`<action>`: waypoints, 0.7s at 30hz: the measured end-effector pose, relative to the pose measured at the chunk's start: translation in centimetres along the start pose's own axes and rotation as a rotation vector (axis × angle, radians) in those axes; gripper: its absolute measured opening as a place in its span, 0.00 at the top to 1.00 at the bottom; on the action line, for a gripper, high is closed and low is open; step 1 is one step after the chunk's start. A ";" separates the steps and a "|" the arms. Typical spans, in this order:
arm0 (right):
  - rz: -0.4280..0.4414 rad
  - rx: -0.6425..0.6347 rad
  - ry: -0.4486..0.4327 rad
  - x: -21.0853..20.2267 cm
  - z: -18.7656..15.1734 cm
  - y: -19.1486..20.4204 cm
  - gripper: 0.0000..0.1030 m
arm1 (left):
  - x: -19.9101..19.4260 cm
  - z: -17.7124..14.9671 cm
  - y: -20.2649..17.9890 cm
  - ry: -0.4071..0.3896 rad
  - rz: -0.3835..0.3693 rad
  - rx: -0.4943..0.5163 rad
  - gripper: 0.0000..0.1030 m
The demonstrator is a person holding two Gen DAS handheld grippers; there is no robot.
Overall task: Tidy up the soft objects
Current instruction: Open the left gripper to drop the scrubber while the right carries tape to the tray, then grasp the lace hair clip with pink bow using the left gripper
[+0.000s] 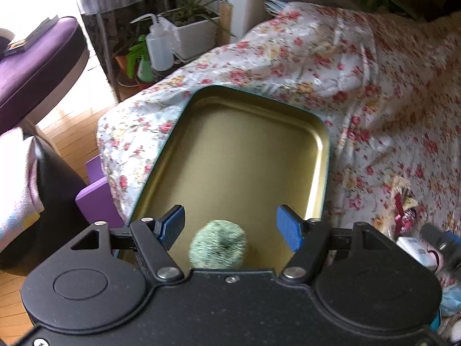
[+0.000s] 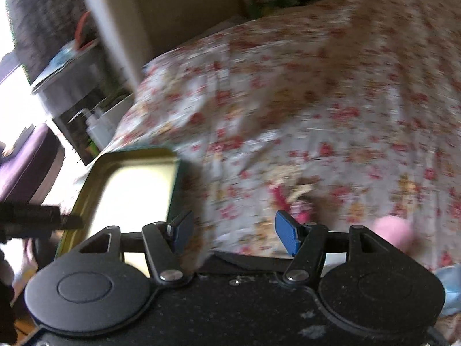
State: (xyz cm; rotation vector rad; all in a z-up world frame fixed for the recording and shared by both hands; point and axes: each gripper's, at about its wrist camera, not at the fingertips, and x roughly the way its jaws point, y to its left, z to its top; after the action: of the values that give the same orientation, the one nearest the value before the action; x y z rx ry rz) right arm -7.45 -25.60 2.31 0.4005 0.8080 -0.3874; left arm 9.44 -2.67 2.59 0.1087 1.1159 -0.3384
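Observation:
A gold metal tray [image 1: 319,144] lies on the floral-covered surface [image 1: 360,86]. A fuzzy green ball [image 1: 218,244] sits in the tray's near end, between and just below my left gripper's open fingers, not touched by them. My left gripper [image 1: 232,226] is open above the tray. In the right wrist view, which is blurred, my right gripper [image 2: 233,232] is open and empty over the floral cloth [image 2: 317,101], with the tray [image 2: 86,178] to its left. A small red and yellow object [image 2: 291,199] lies ahead of it, and a pink soft thing [image 2: 393,232] lies at its right.
A purple seat [image 1: 34,63], a potted plant [image 1: 196,26], a squeeze bottle [image 1: 157,46] and a green sprayer [image 1: 138,63] stand beyond the cloth's left edge. A purple block [image 1: 95,193] stands by the tray's left side. Small items [image 1: 415,242] lie at the right.

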 end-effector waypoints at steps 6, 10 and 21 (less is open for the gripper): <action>-0.105 0.080 -0.044 -1.6 1.1 -4.9 0.39 | 0.0 -0.5 -3.4 0.005 -0.033 0.058 0.36; -0.165 0.127 -0.066 -2.5 1.4 -7.6 0.38 | 0.2 -0.9 -6.0 0.010 -0.066 0.099 0.36; -0.202 0.170 -0.054 -2.6 1.2 -10.4 0.37 | 2.1 -1.8 -13.5 0.035 -0.135 0.185 0.36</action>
State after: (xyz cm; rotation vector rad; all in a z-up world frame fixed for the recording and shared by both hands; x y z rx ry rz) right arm -13.33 -34.63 2.97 0.4665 0.7673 -0.6553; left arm 4.43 -15.39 1.01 0.2040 1.1274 -0.5619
